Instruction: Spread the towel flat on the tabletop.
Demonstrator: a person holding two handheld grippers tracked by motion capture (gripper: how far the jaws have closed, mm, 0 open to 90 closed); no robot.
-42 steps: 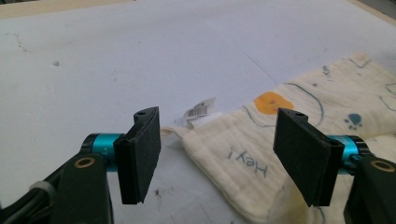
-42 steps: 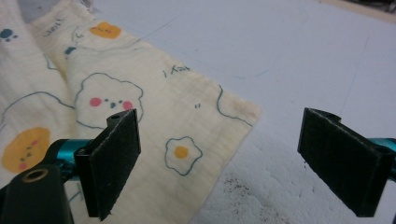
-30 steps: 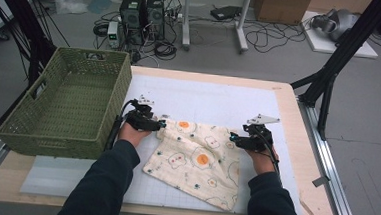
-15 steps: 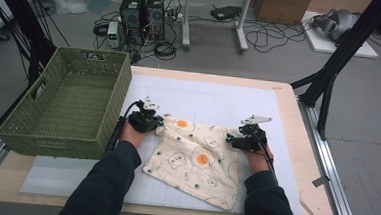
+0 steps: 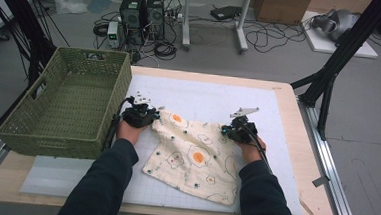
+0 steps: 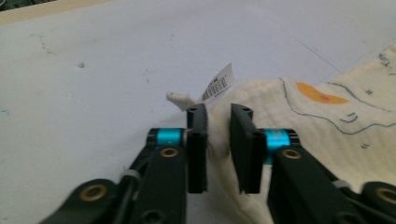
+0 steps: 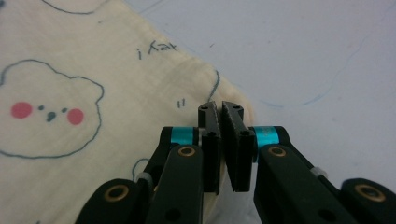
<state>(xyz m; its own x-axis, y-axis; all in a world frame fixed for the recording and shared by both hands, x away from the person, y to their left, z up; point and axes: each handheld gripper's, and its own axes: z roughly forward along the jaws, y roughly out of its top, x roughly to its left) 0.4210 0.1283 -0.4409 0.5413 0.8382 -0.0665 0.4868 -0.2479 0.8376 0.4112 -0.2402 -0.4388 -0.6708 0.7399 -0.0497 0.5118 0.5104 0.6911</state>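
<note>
A cream cloth printed with bears and orange spots lies spread on the white mat. My left gripper is at the cloth's far left corner. In the left gripper view that gripper is shut on the bunched corner of the cloth, and a white barcode tag sticks out past the jaws. My right gripper is at the far right corner. Its jaws are pressed together on the edge of the cloth.
A green woven basket stands at the table's left edge, close beside my left hand. The wooden table edge runs along the right. Computer towers, cables and black stand legs are on the floor beyond the table.
My right gripper has shifted a little to the left, bringing the cloth's right corner inward. The left gripper has barely moved.
</note>
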